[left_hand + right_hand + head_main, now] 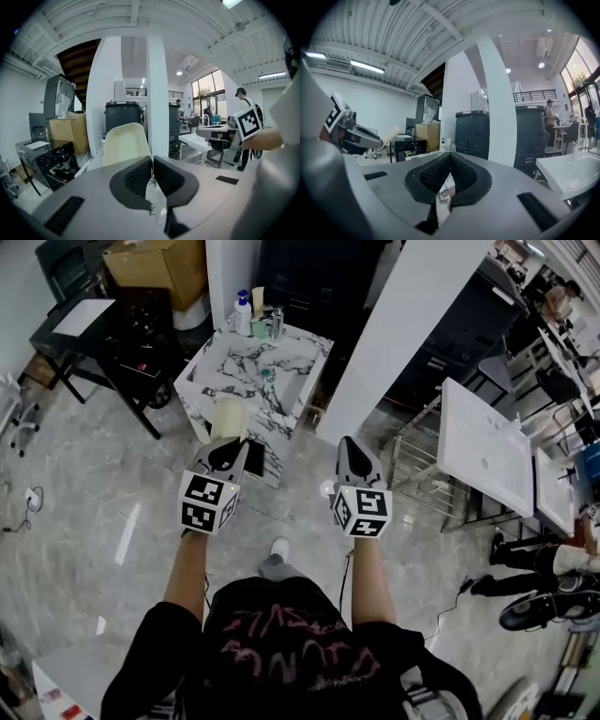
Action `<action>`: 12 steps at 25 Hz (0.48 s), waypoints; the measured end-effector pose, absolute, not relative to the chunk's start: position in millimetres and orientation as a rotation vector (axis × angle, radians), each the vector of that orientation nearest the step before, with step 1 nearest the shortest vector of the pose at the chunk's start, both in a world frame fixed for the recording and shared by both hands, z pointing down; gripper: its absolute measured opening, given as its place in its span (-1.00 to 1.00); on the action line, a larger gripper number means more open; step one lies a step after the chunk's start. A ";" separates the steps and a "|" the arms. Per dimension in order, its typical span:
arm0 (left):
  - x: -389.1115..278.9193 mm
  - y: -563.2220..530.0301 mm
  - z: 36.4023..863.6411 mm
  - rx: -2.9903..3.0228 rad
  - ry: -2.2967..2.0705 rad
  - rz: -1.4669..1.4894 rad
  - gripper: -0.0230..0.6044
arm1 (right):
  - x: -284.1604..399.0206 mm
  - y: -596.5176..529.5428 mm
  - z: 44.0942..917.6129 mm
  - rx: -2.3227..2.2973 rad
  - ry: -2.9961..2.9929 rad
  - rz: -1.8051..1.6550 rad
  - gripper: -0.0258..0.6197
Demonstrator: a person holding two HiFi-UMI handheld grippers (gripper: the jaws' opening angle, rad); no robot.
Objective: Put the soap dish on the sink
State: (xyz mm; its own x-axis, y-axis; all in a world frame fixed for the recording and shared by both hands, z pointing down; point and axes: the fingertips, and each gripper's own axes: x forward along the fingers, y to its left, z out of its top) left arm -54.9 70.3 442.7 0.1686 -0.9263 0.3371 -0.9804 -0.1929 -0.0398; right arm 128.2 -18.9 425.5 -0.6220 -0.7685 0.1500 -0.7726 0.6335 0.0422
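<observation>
Sink (305,348): here's the target, a marbled top with the basin in its middle. The flat rim around the basin looks like the landing spot.
Left gripper (234,448): on the sink's near side, jaws clamped on one edge of the dish. I'd carry it forward low and level, and only let go once the base sits flat.
Right gripper (349,442): beside the sink's near right corner, jaws pressed together with nothing between them. Best kept out of the way.
Soap dish (230,416): cream, held in the air at the sink's near edge and sticking out towards it.
Pump bottle (244,313): at the sink's back edge with other small bottles. Best to land the dish short of them.
</observation>
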 end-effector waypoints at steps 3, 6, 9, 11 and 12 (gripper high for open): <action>-59.3 37.7 441.0 2.244 -1.866 0.438 -0.83 | 123.6 -52.3 425.1 1.272 -2.700 0.046 -0.88; -60.4 8.5 437.0 2.239 -1.883 0.448 -0.83 | 120.1 -80.8 424.3 1.249 -2.716 0.044 -0.88; -57.9 -12.0 436.7 2.241 -1.892 0.475 -0.83 | 123.8 -107.1 420.7 1.260 -2.734 0.054 -0.88; -60.4 -20.6 436.5 2.234 -1.904 0.481 -0.83 | 123.8 -120.0 419.2 1.267 -2.744 0.058 -0.88; -62.4 -23.4 436.0 2.229 -1.913 0.477 -0.83 | 122.6 -123.4 419.2 1.264 -2.752 0.061 -0.88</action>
State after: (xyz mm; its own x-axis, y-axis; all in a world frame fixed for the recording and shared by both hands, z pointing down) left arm -62.4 -23.4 436.0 0.1283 -0.9298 0.3449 -0.9829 -0.1655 -0.0806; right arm 122.6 -123.4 419.2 -0.6464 -0.7538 0.1184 -0.7583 0.6519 0.0104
